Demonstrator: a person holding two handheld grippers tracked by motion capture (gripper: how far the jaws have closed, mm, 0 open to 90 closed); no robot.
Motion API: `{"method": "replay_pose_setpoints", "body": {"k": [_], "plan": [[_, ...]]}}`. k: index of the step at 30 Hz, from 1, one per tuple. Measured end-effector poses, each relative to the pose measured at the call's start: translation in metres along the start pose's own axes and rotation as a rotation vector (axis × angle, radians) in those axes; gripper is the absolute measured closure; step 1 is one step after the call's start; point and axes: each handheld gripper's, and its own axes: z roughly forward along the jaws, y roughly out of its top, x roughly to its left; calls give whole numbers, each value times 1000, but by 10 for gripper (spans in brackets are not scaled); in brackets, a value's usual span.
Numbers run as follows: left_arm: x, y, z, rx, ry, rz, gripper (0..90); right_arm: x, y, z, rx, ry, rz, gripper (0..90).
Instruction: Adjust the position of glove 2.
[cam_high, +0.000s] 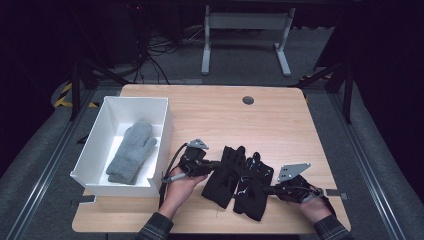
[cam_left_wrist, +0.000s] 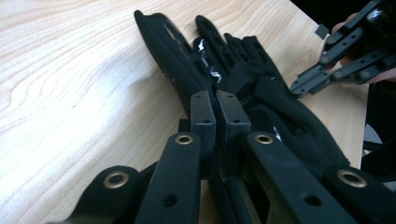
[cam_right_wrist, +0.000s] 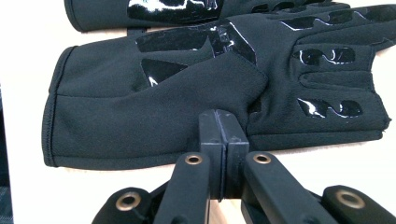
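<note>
Two black fabric gloves with glossy grip patches lie side by side, overlapping, on the near middle of the light wooden worktop (cam_high: 280, 115). The left-hand black glove (cam_high: 226, 175) points its fingers away from the person; the right-hand black glove (cam_high: 254, 186) lies just beside it, cuff toward the near edge.

The left tool (cam_high: 216, 163), held in the person's left hand (cam_high: 179, 189), meets the left-hand black glove at its side. In the left gripper view its jaws stand pressed together, with the glove's fabric (cam_left_wrist: 187, 70) at their tips; whether a fold is pinched between them cannot be told.

The right tool (cam_high: 266, 190), held in the person's right hand (cam_high: 314, 207), meets the right-hand black glove from the right. In the right gripper view its jaws are likewise closed flat against each other at the glove's lower edge (cam_right_wrist: 154, 121), below the thumb; a pinched fold cannot be made out.

To the left, a white rectangular open box (cam_high: 95, 145) stands on the worktop, well apart from the black gloves. Inside it lies a grey knitted mitten (cam_high: 132, 150), thumb to the right. A small round grey grommet (cam_high: 248, 100) sits near the far edge.
</note>
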Motion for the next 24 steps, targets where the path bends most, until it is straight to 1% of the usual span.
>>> {"method": "replay_pose_setpoints", "body": {"k": [4, 8, 11, 12, 14, 17, 21, 24], "plan": [[1, 3, -5, -22, -15, -14, 872, 0, 7, 7, -6, 7, -6, 900], [1, 6, -9, -36, -24, -12, 872, 2, 15, 15, -6, 3, -19, 900], [0, 7, -11, -46, -32, -14, 872, 3, 18, 17, -8, 0, -24, 900], [-2, 8, -11, -54, -41, -16, 873, 4, 21, 20, -9, -3, -26, 900], [-2, 8, -10, -54, -51, -14, 873, 5, 23, 22, -9, -5, -27, 900], [-4, 9, -9, -55, -55, -18, 873, 5, 25, 24, -9, -7, -26, 900], [-5, 10, -8, -58, -61, -15, 873, 7, 30, 28, -9, -4, -38, 900], [-7, 11, -6, -58, -68, -20, 873, 8, 31, 29, -9, -3, -40, 900]]}}
